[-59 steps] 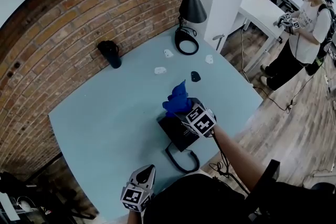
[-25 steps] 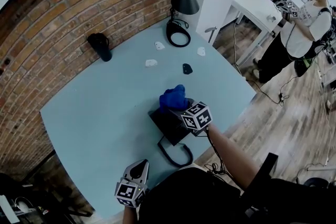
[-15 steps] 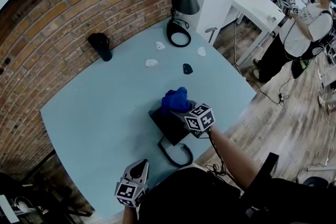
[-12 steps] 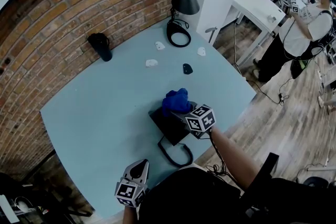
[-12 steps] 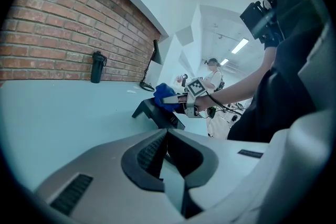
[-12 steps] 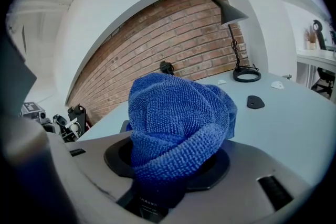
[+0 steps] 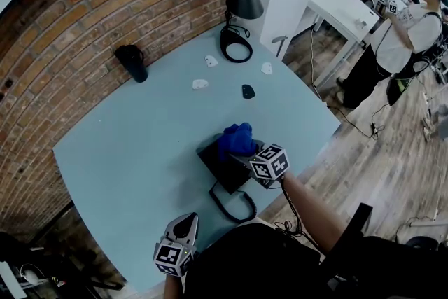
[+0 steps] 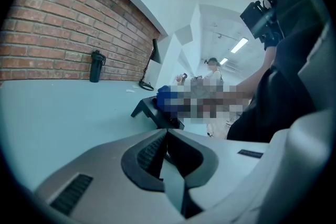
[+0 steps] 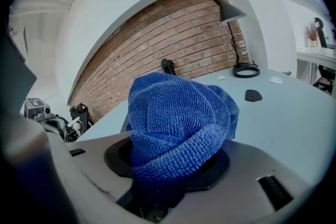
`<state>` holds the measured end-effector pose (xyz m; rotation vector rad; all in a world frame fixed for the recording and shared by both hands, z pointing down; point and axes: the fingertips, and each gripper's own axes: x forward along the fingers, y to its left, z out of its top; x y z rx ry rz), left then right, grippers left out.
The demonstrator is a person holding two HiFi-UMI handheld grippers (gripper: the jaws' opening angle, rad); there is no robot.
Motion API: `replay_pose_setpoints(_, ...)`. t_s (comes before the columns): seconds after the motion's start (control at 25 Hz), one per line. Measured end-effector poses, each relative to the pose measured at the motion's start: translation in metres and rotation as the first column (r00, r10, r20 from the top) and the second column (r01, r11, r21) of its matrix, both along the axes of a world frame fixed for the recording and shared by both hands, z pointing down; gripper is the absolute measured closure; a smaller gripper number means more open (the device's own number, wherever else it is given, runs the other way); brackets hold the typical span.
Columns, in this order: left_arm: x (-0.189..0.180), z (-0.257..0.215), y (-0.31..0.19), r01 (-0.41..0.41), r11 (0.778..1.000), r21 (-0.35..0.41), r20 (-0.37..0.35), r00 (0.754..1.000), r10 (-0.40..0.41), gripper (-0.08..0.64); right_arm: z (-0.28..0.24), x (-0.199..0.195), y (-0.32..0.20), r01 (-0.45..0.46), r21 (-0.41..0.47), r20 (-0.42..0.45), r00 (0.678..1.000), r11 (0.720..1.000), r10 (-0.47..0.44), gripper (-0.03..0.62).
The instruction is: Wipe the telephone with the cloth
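Right tongs (image 9: 169,192) clenched on bunched blue cloth (image 7: 236,138); wad pressed onto top of black telephone (image 7: 221,166) near front edge of bench (image 7: 133,143). Bunching likely gives padded wiping face. Left tongs (image 8: 167,168) closed, empty, parked low at bench edge, clear of wiping path. Telephone unbraced; may slide.

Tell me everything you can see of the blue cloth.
The cloth is bright blue, looped microfibre by its look, bunched into a rounded wad with a rolled fold in front. The right gripper is shut on its lower end. In the head view it rests on the black telephone.
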<state>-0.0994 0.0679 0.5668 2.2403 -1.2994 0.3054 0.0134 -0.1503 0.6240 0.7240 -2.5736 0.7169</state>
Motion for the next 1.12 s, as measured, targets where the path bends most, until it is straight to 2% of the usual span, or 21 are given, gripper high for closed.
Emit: replay_pose_setpoints(1.12, 0.006, 0.004, 0.003, -0.030, 1.000, -0.005, 0.018, 0.999, 0.030, 0.560, 0.021, 0.027, 0.034, -0.016, -0.073, -0.007, 1.000, 0.997, 0.015, 0.376)
